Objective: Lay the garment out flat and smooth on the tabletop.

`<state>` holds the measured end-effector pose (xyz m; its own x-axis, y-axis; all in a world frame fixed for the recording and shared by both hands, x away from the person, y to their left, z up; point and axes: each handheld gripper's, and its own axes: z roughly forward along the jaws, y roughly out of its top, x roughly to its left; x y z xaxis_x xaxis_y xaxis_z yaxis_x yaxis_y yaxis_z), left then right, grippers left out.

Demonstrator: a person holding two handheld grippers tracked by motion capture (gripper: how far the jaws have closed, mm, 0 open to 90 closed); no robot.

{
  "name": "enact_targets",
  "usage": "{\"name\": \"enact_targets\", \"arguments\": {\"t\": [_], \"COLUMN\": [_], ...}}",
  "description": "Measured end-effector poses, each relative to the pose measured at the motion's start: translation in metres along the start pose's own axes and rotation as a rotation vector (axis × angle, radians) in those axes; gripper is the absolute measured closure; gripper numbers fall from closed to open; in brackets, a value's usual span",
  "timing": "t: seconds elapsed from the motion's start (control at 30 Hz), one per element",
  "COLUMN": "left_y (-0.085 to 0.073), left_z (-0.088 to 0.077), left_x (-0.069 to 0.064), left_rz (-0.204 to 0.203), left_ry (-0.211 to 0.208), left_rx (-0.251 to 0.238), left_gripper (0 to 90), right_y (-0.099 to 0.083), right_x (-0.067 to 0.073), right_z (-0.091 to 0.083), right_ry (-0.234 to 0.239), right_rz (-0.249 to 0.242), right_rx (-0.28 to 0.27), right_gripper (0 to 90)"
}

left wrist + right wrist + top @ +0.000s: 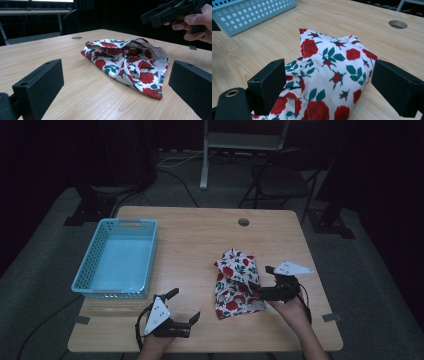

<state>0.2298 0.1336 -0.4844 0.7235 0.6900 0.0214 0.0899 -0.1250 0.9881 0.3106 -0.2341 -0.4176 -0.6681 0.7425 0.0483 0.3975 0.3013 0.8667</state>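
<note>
A crumpled white cloth (236, 282) printed with red roses and green leaves lies on the wooden table (195, 240), right of centre. My right gripper (261, 281) is open at the cloth's right edge, jaws pointing left. In the right gripper view the cloth (329, 57) lies between and beyond the spread jaws of my right gripper (332, 85). My left gripper (186, 304) is open near the front edge, left of the cloth and apart from it. In the left gripper view, my left gripper (115, 87) faces the cloth (125, 63) across bare wood, and the hand-held right gripper (172, 12) hovers above.
An empty light blue perforated basket (120, 257) stands at the table's left side, its wall (249, 12) also seen in the right gripper view. A round cable hole (243, 222) sits near the far edge. A dark chair (280, 182) stands behind the table.
</note>
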Motion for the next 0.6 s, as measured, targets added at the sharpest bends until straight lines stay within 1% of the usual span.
{"name": "enact_targets", "arguments": {"t": [0.13,0.33,0.4,0.43,0.47,0.6], "left_y": [0.000,0.000,0.000,0.000,0.000,0.000], "left_z": [0.000,0.000,0.000,0.000,0.000,0.000], "left_x": [0.000,0.000,0.000,0.000,0.000,0.000], "left_rz": [-0.001,-0.001,0.000,0.000,0.000,0.002], "left_ry": [0.000,-0.001,-0.001,-0.001,-0.001,0.000], "left_rx": [0.001,0.002,0.002,0.003,0.003,0.002], "left_gripper": [0.5,0.5,0.5,0.5,0.5,0.5], "right_y": [0.005,0.015,0.018,0.020,0.022,0.028], "right_x": [0.001,0.002,0.003,0.004,0.005,0.011], "right_z": [0.009,0.019,0.023,0.025,0.028,0.043], "right_ry": [0.008,0.021,0.026,0.031,0.032,0.045], "right_rz": [-0.005,-0.014,-0.014,-0.008,-0.012,-0.028], "right_rx": [0.010,0.008,0.005,0.002,-0.003,0.009], "right_gripper": [11.8,11.9,13.8,13.8,13.8,13.8]}}
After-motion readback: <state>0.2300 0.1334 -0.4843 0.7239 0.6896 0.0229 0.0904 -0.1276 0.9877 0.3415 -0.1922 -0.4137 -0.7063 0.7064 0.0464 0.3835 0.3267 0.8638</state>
